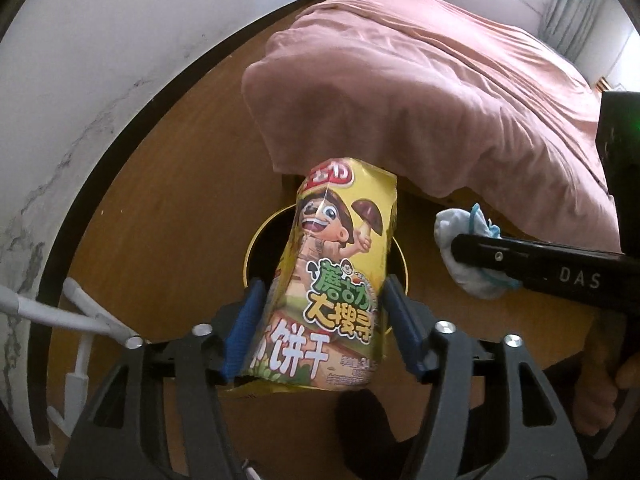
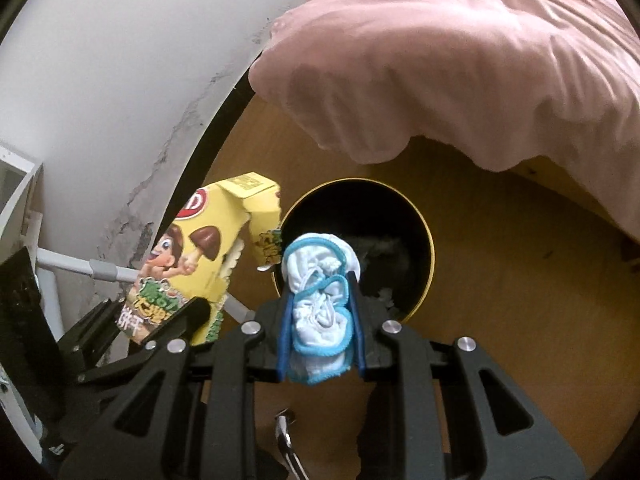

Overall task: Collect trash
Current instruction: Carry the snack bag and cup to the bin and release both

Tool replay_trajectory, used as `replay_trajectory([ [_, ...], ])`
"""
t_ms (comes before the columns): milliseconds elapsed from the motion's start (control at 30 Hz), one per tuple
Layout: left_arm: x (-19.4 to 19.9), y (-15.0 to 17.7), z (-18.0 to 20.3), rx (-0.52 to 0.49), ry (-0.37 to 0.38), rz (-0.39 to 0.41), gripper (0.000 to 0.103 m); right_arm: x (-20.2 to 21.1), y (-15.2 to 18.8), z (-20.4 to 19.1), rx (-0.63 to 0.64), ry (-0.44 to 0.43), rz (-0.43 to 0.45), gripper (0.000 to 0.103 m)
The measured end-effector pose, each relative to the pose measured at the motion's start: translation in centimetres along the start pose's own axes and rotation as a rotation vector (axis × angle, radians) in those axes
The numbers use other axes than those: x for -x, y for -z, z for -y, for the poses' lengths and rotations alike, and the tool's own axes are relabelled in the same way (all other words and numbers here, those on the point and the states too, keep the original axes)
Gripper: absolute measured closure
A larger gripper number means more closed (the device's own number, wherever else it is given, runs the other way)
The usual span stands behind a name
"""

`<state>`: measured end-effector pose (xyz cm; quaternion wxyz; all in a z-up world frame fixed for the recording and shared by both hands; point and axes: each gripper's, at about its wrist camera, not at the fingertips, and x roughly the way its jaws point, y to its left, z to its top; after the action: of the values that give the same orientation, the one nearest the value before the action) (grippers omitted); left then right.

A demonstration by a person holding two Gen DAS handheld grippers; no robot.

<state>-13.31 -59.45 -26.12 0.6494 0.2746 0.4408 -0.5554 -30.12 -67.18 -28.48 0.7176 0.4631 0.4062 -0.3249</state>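
- I hold two tools over a wooden floor beside a bed draped in a pink blanket (image 1: 420,92), close to a white wall.
- My left gripper (image 1: 324,300) has a yellow snack box (image 1: 332,280) standing between its jaws. The left blue pad seems to touch the box, while a slim gap shows at the right pad, so the jaws stand fairly wide and the hold looks loose at best.
- My right gripper (image 2: 320,312) has its jaws narrow and pressed on a crumpled white cloth with blue trim (image 2: 320,300), bunched between the blue pads.
- A round black trash bin (image 2: 416,216) with a gold rim sits on the floor just beyond both tools. In the left wrist view the box hangs directly over its mouth; in the right wrist view the cloth hangs over the near edge of the opening, and the box is at the bin's left edge.
- I judge the step in hand to be the drop: both pieces of trash are carried to the bin and poised above it.
- The next move calls for letting the box fall clear of the rim, then bringing the cloth farther over the opening before those jaws widen, since it could catch on the near rim.
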Motion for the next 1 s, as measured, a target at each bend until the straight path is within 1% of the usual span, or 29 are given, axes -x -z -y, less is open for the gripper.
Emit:
replay_trajectory([
  [67, -0.3, -0.4, 0.3, -0.028, -0.025, 0.013, 0.032, 0.4, -0.1, 0.3, -0.023, -0.008, -0.001, 0.079],
  [133, -0.7, -1.0, 0.6, -0.043, -0.043, 0.014, 0.031, 0.3, -0.2, 0.5, -0.036, -0.006, 0.0, 0.079],
  [333, -0.5, -1.6, 0.2, -0.032, -0.027, 0.017, 0.03, 0.1, -0.4, 0.5, -0.034, -0.005, -0.002, 0.079],
  [633, 1.0, -1.1, -1.0, -0.015, -0.028, 0.03, 0.023, -0.4, -0.7, 0.3, -0.031, -0.012, -0.013, 0.079],
  [667, 1.2, -1.0, -1.1, -0.015, -0.029, 0.032, 0.022, -0.3, -0.7, 0.2, -0.03, -0.013, -0.011, 0.077],
  [700, 1.4, -0.9, -1.2, -0.015, -0.03, 0.034, 0.022, -0.4, -0.7, 0.1, -0.029, -0.012, -0.011, 0.063],
  [733, 1.8, -0.8, -1.4, -0.011, -0.032, 0.038, 0.021, -0.4, -0.7, 0.0, -0.028, -0.01, -0.01, 0.054],
  [767, 2.0, -0.8, -1.4, -0.006, -0.032, 0.039, 0.021, -0.2, -0.7, -0.2, -0.028, -0.006, -0.001, 0.036],
  [800, 2.4, -0.7, -1.5, 0.0, -0.028, 0.04, 0.021, 0.1, -0.8, -0.4, -0.02, -0.005, 0.017, 0.033],
  [900, 3.6, -0.4, -1.3, -0.004, -0.014, 0.047, 0.02, 0.4, -0.8, -0.8, -0.02, -0.007, 0.028, 0.032],
  [1000, 5.9, -0.2, -0.5, -0.026, -0.004, 0.07, 0.02, 1.3, -0.9, -1.3, -0.031, -0.021, 0.046, 0.032],
])
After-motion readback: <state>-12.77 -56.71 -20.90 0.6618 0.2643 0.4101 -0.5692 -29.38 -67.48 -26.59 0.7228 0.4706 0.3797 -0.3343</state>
